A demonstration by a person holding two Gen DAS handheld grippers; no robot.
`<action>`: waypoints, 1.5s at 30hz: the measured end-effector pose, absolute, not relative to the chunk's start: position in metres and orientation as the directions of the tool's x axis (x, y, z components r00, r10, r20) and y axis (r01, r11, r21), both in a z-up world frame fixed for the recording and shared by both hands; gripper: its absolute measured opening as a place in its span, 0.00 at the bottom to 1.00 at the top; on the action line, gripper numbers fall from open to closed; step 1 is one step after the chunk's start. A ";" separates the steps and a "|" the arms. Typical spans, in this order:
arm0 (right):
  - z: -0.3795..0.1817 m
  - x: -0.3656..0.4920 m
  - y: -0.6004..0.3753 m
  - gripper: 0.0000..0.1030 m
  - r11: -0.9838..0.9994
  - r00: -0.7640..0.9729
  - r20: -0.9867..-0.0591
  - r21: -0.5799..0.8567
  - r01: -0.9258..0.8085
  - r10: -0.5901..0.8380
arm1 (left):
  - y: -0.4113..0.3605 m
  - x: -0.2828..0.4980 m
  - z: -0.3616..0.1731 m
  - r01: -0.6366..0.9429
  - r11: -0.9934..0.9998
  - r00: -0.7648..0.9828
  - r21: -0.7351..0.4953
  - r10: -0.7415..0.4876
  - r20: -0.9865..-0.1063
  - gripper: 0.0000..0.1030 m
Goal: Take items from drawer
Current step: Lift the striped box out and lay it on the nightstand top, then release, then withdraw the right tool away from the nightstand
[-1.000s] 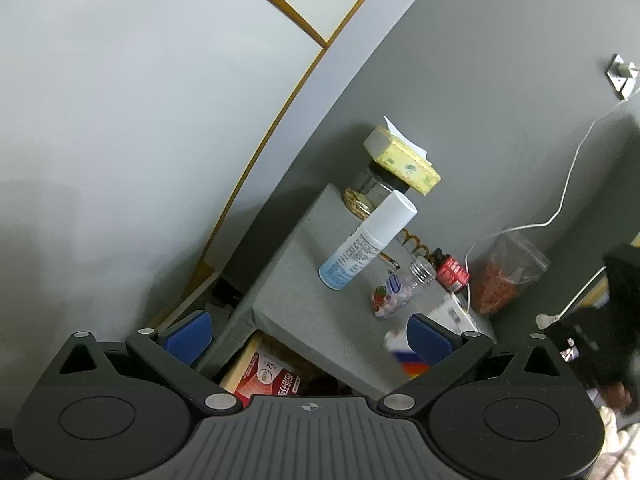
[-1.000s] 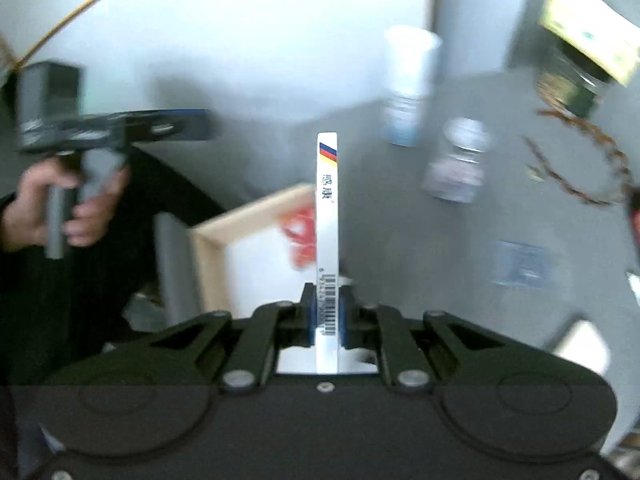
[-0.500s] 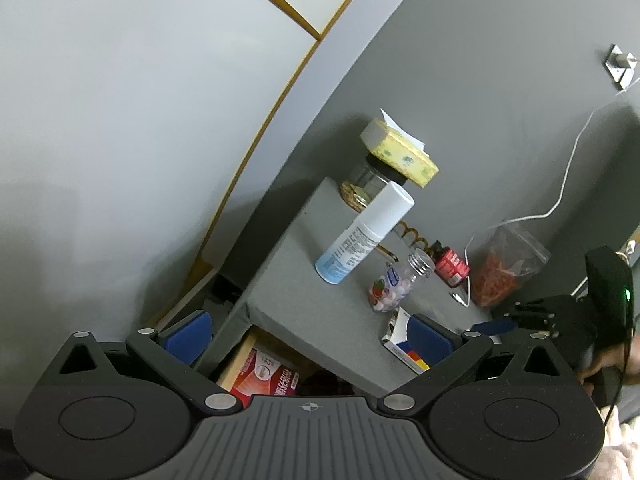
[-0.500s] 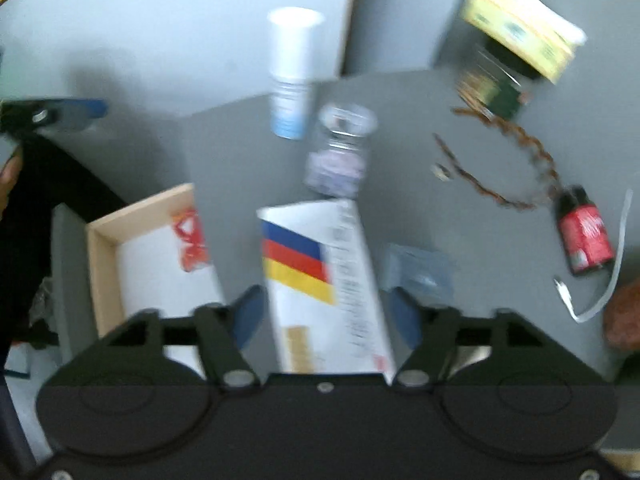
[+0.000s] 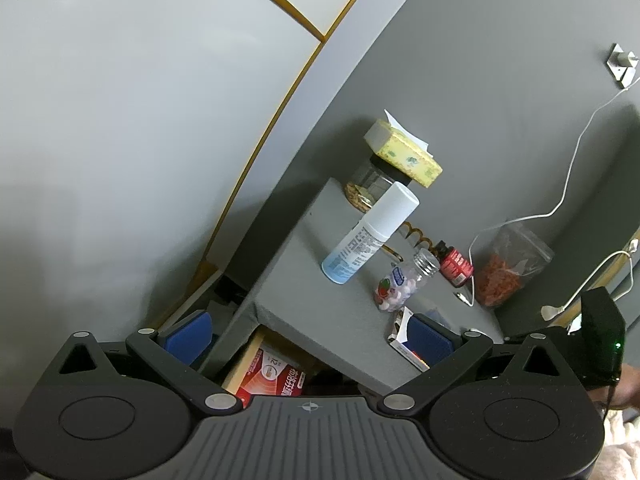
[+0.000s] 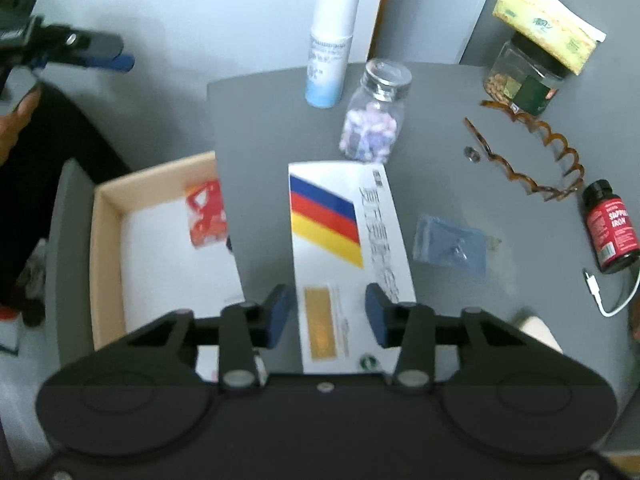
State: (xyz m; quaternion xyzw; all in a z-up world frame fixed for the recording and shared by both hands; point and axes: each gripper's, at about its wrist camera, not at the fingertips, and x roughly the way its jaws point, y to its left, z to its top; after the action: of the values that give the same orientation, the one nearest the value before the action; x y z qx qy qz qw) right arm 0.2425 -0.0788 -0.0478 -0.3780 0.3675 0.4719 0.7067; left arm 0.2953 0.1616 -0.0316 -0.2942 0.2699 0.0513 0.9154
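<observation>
Right claw point(image 6: 327, 314) tilted steeply down over striped box point(image 6: 340, 240), jaws closing, not gripping, left claw point(image 5: 308, 332) parted.

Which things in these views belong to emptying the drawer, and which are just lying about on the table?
Part of the job:
open drawer
red packet in the drawer
striped white box flat on the table
right gripper, jaws apart, just been closing

Lying about:
spray can
pill bottle
red supplement bottle
hair band
nut jar
tissue pack

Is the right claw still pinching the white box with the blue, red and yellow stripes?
Apart. In the right wrist view the right claw, jaws just closing, straddles the striped box lying flat on the table, with gaps beside both pads.
</observation>
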 end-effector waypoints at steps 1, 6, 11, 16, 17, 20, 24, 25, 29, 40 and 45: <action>-0.047 0.242 -0.080 0.37 0.267 0.290 -0.875 -0.195 -0.944 0.388 | 0.160 0.296 -0.032 -0.249 0.824 0.848 -0.509 -0.068 -0.526 1.00; -0.041 0.235 -0.078 0.49 0.284 0.326 -0.842 -0.217 -0.934 0.429 | 0.154 0.297 -0.032 -0.239 0.836 0.844 -0.494 -0.073 -0.532 1.00; -0.050 0.239 -0.079 0.48 0.274 0.307 -0.860 -0.206 -0.939 0.407 | 0.151 0.298 -0.033 -0.237 0.841 0.840 -0.486 -0.074 -0.537 1.00; -0.048 0.244 -0.102 0.43 0.197 0.259 -0.857 -0.189 -0.962 0.445 | 0.150 0.301 -0.035 -0.237 0.846 0.834 -0.478 -0.076 -0.547 1.00; -0.047 0.245 -0.107 0.43 0.179 0.252 -0.858 -0.190 -0.965 0.447 | 0.149 0.302 -0.035 -0.237 0.847 0.833 -0.477 -0.076 -0.548 1.00; -0.046 0.251 -0.116 0.42 0.185 0.255 -0.859 -0.191 -0.964 0.444 | 0.146 0.305 -0.036 -0.230 0.855 0.829 -0.465 -0.078 -0.553 1.00; -0.019 0.235 -0.120 0.44 0.246 0.281 -0.798 -0.171 -0.954 0.533 | 0.141 0.309 -0.036 -0.219 0.866 0.826 -0.449 -0.080 -0.558 1.00; -0.012 0.229 -0.123 0.53 0.275 0.297 -0.780 -0.166 -0.947 0.552 | 0.139 0.310 -0.036 -0.216 0.872 0.824 -0.440 -0.080 -0.562 1.00; 0.025 0.195 -0.142 0.78 0.506 0.412 -0.678 -0.070 -0.860 0.608 | 0.126 0.309 -0.035 -0.179 0.909 0.817 -0.375 -0.075 -0.572 1.00; 0.023 0.050 -0.247 0.83 0.872 0.573 -0.661 0.313 -0.376 0.485 | 0.043 0.301 -0.007 -0.099 0.984 0.751 -0.148 -0.024 -0.660 1.00; -0.007 0.025 -0.275 0.83 0.933 0.633 -0.689 0.203 -0.297 0.352 | 0.004 0.298 0.007 -0.075 0.995 0.729 -0.060 0.014 -0.684 1.00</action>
State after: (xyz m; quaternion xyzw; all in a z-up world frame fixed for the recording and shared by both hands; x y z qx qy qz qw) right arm 0.0251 -0.2748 -0.0066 0.0352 0.3888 0.1798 0.9029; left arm 0.2982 0.0040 0.0068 -0.0416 0.3671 0.0240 0.9289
